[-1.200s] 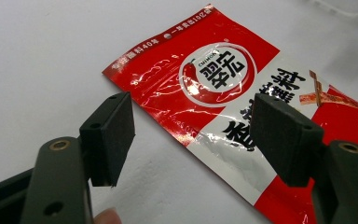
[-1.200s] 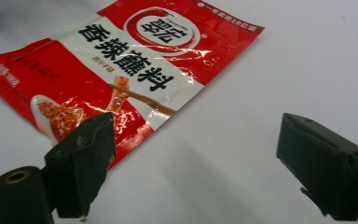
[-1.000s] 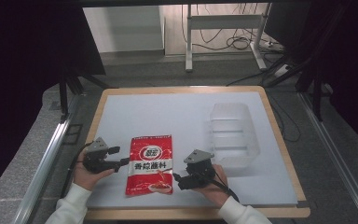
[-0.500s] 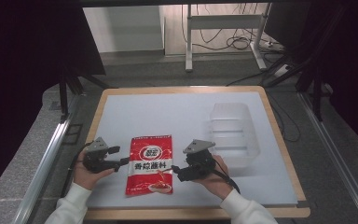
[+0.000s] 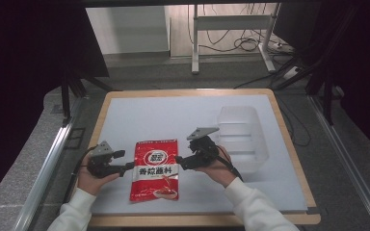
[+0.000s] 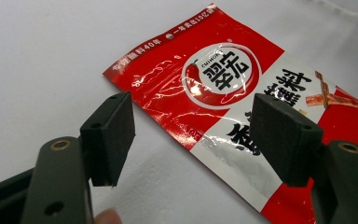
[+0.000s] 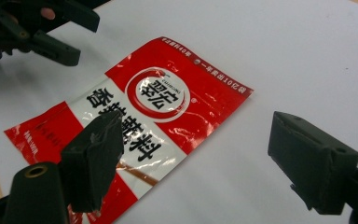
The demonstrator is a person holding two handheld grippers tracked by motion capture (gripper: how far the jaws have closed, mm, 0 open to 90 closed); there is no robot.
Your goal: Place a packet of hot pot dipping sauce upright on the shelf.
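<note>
I see my left gripper (image 5: 125,168) and right gripper (image 5: 182,161) with jaws spread wide, holding nothing, flanking one red packet (image 5: 155,169) flat on the tabletop (image 5: 173,115); one clear tub (image 5: 241,137), seemingly empty, lies right of it.

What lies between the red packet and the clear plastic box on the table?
In the high view, the right gripper and its hand sit between the red packet and the clear box.

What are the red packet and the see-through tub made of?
The packet looks like glossy plastic film: lights glare off it and it creases. The tub seems to be clear, slightly frosted plastic, since the white table shows through its ribbed walls. Neither can be told for certain by look alone.
</note>
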